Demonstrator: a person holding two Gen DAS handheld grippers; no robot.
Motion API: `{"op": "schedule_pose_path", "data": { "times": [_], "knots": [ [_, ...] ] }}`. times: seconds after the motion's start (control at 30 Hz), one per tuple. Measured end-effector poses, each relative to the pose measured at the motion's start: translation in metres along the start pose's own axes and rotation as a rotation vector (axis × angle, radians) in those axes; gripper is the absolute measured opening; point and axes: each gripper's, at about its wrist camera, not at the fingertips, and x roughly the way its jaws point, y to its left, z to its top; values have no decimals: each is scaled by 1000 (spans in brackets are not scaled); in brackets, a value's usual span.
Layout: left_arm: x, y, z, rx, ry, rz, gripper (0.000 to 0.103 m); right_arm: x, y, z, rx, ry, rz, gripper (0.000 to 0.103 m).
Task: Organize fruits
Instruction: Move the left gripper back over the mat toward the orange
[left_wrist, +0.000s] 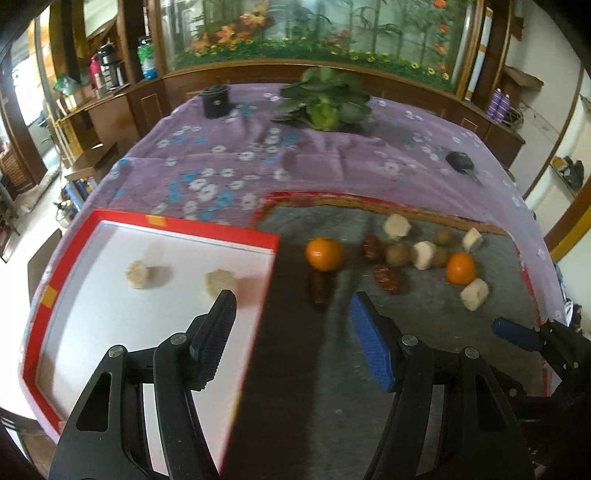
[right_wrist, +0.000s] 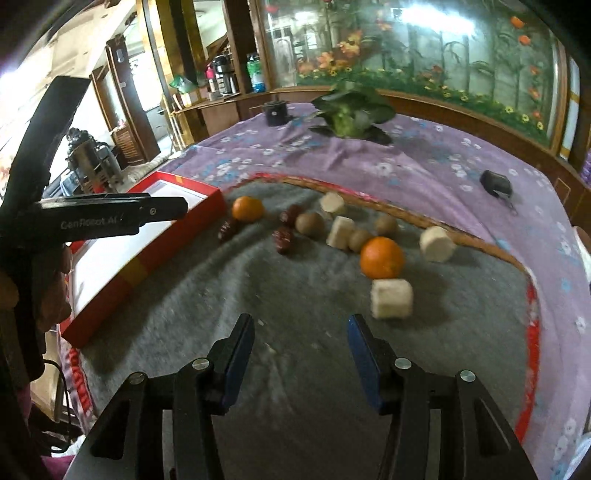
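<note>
My left gripper (left_wrist: 290, 308) hangs with jaws wide apart and empty over the red-rimmed white tray's (left_wrist: 184, 223) right edge. My right gripper (right_wrist: 301, 328), jaws parted and empty, faces the pale cut cylinder (right_wrist: 391, 298), lying sideways on the grey mat (right_wrist: 258, 288).

Bare grey mat (right_wrist: 295, 295) lies open before the right gripper (right_wrist: 301, 354); fruit crowds its far half. The red box's wall (right_wrist: 155, 258) bounds the left.
</note>
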Motion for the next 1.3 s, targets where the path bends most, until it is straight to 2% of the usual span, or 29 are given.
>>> {"op": "schedule_pose_path", "data": {
  "times": [0.47, 0.77, 1.1, 1.3],
  "knots": [
    [30, -17, 13, 7, 36, -4, 65, -12, -49, -18, 105, -21, -4, 51],
    [56, -15, 23, 21, 76, -26, 65, -9, -56, -21, 111, -18, 8, 51],
    [69, -23, 32, 81, 73, -16, 65, -1, -55, -18, 106, -6, 18, 51],
    [75, -25, 31, 100, 97, -53, 65, 0, -57, -16, 113, -4, 15, 51]
  ]
}}
